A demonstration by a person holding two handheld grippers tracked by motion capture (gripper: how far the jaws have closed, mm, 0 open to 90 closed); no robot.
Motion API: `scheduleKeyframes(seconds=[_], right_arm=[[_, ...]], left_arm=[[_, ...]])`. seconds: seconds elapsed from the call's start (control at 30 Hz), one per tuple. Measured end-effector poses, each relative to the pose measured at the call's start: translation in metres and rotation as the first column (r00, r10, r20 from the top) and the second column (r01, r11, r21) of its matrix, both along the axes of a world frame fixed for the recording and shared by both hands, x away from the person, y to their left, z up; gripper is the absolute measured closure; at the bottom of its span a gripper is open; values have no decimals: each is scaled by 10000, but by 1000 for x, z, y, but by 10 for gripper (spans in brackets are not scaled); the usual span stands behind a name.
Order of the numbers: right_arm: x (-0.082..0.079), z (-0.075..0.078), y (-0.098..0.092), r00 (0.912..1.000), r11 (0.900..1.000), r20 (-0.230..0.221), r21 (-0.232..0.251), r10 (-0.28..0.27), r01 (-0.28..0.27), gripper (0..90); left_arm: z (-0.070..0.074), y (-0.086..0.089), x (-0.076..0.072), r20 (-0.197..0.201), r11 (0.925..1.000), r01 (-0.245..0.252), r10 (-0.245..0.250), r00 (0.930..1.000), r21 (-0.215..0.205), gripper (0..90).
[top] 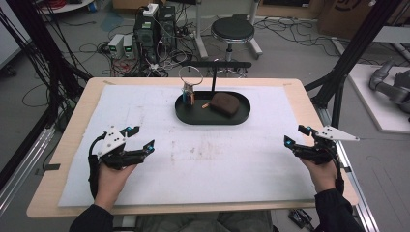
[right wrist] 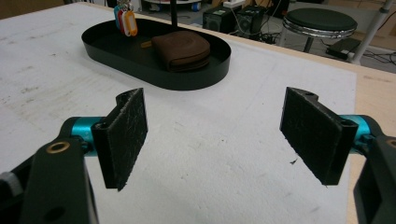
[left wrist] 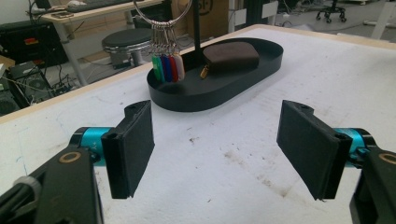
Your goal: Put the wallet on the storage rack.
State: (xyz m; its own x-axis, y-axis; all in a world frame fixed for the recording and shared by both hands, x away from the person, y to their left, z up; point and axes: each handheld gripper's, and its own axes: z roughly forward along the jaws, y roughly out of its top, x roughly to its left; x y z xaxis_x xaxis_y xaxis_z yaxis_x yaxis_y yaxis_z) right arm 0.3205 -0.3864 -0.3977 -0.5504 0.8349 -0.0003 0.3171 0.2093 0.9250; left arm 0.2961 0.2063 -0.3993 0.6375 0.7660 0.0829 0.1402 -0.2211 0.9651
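Both hand-held grippers (top: 142, 137) (top: 296, 135) agape | pouch (top: 225, 103) in tray (top: 188, 116), well ahead

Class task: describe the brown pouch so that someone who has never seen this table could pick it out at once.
Find the black oval metal tray at the far middle of the white table mat. The soft brown zipped pouch lies in its right half. Unlike the ring of coloured key tags hanging at the left, it is dull brown and lies flat.

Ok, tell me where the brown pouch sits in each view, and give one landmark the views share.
High view: brown pouch above centre, in the right half of the black oval tray.
Left gripper view: pouch upper centre-right, in the tray.
Right gripper view: pouch upper centre, in the tray.
Shared landmark: the coloured key tags hanging at the tray's other end.
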Motion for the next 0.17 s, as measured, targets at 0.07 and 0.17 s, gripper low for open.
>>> scheduleKeyframes(seconds=[0.07,0.17], right_arm=[[1,-1,0,10000,10000,1,-31,50,-50,235],[2,-1,1,10000,10000,-51,-41,70,-70,234]], left_arm=[[0,0,0,-8,10000,9,-9,10000,0,273],[0,-1,0,-37,10000,7,-7,10000,-7,273]])
